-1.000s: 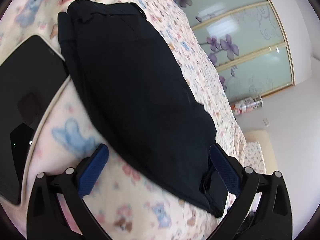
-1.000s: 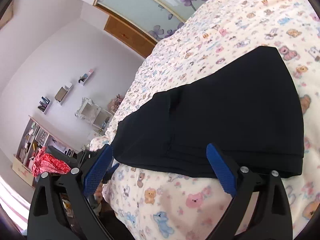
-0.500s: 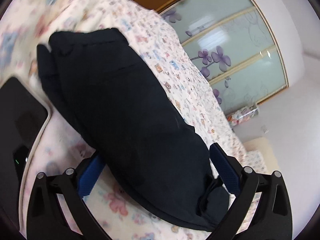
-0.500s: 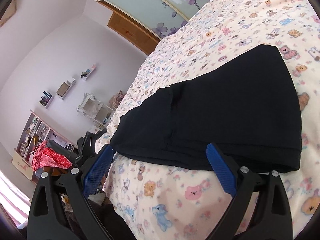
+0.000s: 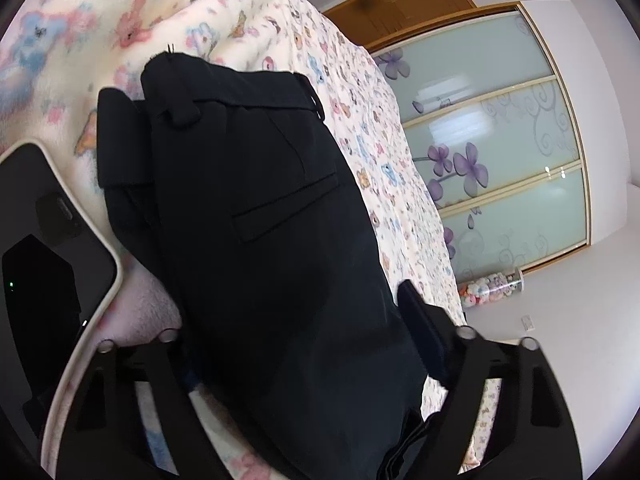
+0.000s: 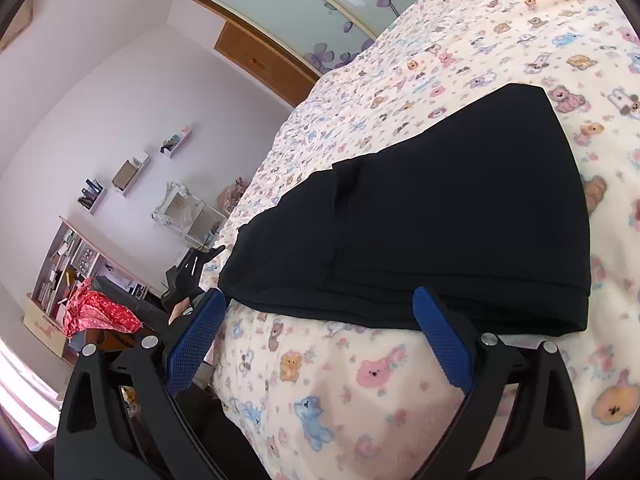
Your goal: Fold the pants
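Observation:
Black pants (image 5: 260, 220) lie folded on a bed with a bear-print blanket (image 5: 168, 12), waistband and back pocket at the far end. My left gripper (image 5: 296, 320) has the near end of the pants between its jaws, which are closing. Cloth covers its left finger, and its right finger (image 5: 420, 328) stands against the cloth's edge. In the right wrist view the same pants (image 6: 440, 220) stretch across the blanket (image 6: 360, 400). My right gripper (image 6: 320, 298) is open at their near long edge, with its blue pads (image 6: 440, 340) off the cloth.
A black tablet in a cream case (image 5: 48, 260) lies on the bed just left of the pants. Sliding wardrobe doors with purple flowers (image 5: 500, 152) stand beyond the bed. Past the bed's left edge are shelves (image 6: 64, 264) and a red cloth (image 6: 100, 312).
My left gripper has moved forward over the pants' near end and its jaws have narrowed, so its left blue pad is now under the cloth. The right gripper has stayed put and open.

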